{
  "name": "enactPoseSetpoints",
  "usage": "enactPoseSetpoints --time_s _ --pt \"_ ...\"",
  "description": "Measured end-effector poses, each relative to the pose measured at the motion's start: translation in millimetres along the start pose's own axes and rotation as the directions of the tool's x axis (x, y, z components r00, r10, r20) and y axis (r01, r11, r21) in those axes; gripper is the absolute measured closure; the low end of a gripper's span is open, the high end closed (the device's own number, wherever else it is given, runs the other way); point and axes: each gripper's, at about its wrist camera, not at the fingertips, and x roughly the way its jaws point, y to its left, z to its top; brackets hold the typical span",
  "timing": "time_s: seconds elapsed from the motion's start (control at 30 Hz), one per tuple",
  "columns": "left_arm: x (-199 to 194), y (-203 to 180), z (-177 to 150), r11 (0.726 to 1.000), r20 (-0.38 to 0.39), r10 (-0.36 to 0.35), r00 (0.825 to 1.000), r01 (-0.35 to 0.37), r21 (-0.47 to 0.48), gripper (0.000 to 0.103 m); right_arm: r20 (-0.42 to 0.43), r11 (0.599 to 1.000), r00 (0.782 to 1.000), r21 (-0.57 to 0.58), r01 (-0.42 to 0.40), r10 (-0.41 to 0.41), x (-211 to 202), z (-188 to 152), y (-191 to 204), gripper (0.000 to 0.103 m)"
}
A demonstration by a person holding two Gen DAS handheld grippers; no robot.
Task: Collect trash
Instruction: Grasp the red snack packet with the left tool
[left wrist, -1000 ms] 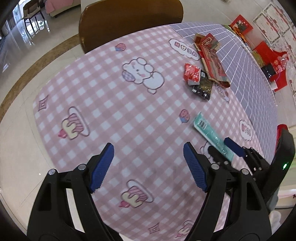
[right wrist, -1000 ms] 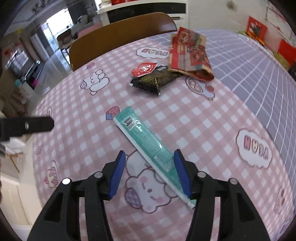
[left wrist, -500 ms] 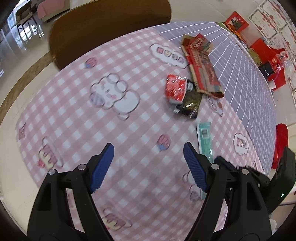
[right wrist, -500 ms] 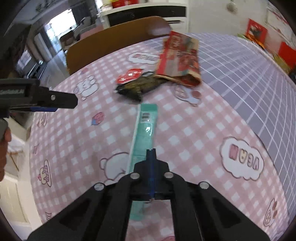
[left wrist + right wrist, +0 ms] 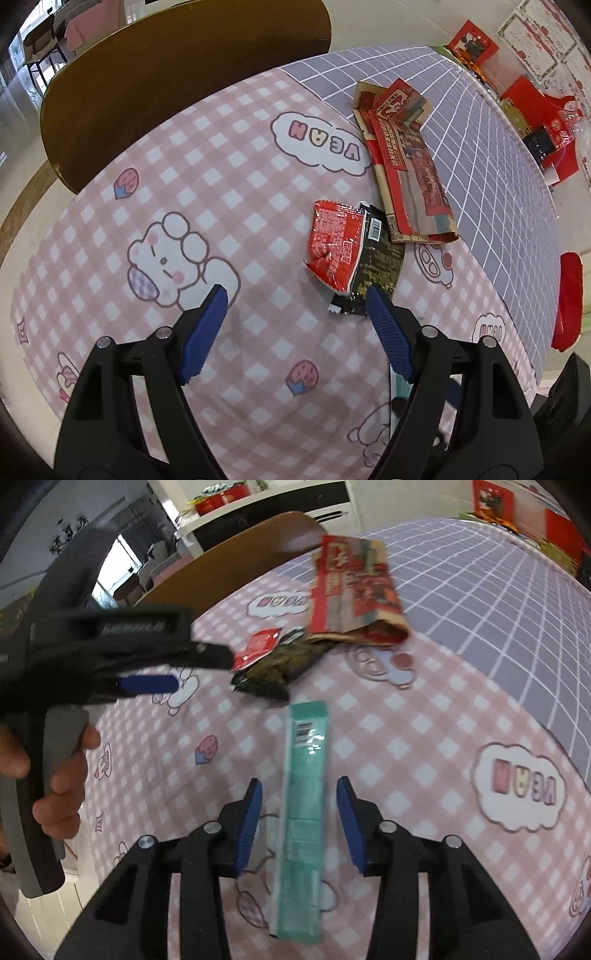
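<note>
A long teal wrapper lies on the pink checked tablecloth. My right gripper is open with one finger on each side of it, close above the cloth. A red packet overlaps a black packet, with a flattened red and brown paper bag behind them. My left gripper is open and empty, just short of the two packets. In the right wrist view the left gripper shows at the left, with the red packet, black packet and bag beyond.
A brown wooden chair back stands at the table's far edge. The cloth turns to a purple grid on the right. Red boxes and papers sit beyond the table at the far right.
My left gripper moved forward toward the red and black packets. My right gripper closed over the teal wrapper half a second ago and now stands open around it.
</note>
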Motion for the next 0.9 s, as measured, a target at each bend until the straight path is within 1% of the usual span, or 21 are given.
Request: enactPoseSetpoints --time_s 0.07,0.1,0.13,0.2,0.3,0.43,0.53,0.57,0.63,0.7,0.8,0.83,0.87,0.9 --pt "1 2 0 1.0 -0.003 0.0 1.0 0.0 -0.004 0.027 0.014 0.997 0.999 -0.051 0.052 -0.051 2 -1 8 0.065" --pt "1 3 0 1.0 -0.005 0.0 1.0 0.0 -0.009 0.027 0.025 0.993 0.996 -0.082 0.089 -0.087 4 0 12 0.082" --pt "2 4 0 1.0 -0.006 0.001 1.0 -0.001 -0.012 0.027 0.035 0.989 0.994 -0.099 0.111 -0.108 5 0 13 0.086" --pt "4 4 1 1.0 -0.011 -0.005 1.0 0.004 -0.009 0.027 0.045 0.99 0.994 -0.095 0.103 -0.099 7 4 9 0.088" --pt "7 1 4 1.0 -0.007 -0.015 1.0 0.015 -0.003 0.027 0.063 0.988 0.991 -0.086 0.125 -0.12 10 16 3 0.092" --pt "12 -5 9 0.999 0.01 -0.031 0.999 0.031 -0.007 0.028 0.076 0.992 0.989 -0.012 0.129 -0.128 10 32 -18 0.094" --pt "20 -6 14 0.999 0.003 -0.044 0.999 0.044 -0.015 0.04 0.092 0.993 0.989 0.033 0.117 -0.12 6 41 -28 0.094" --pt "24 -5 15 0.999 0.002 -0.043 0.999 0.043 -0.019 0.046 0.096 0.993 0.989 0.04 0.112 -0.115 5 43 -31 0.094" --pt "24 -6 18 0.999 0.009 -0.037 0.999 0.037 -0.012 0.048 0.098 0.994 0.99 0.049 0.1 -0.105 5 47 -31 0.094" --pt "25 -7 22 1.0 0.008 -0.031 0.999 0.031 -0.003 0.059 0.095 0.994 0.991 0.065 0.084 -0.09 6 48 -31 0.094" --pt "26 -11 22 0.999 0.007 0.005 1.0 -0.005 0.045 0.074 0.089 0.994 0.994 0.09 0.059 -0.067 6 44 -31 0.094" --pt "26 -12 21 0.998 0.009 0.01 1.0 -0.01 0.057 0.076 0.088 0.994 0.994 0.094 0.056 -0.064 5 42 -29 0.094" --pt "24 -11 20 0.998 0.009 0.0 1.0 0.0 0.057 0.082 0.086 0.994 0.995 0.099 0.05 -0.058 5 42 -29 0.094" --pt "24 -9 19 0.999 0.006 -0.003 1.0 0.003 0.05 0.082 0.086 0.993 0.995 0.11 0.038 -0.048 5 42 -30 0.094"
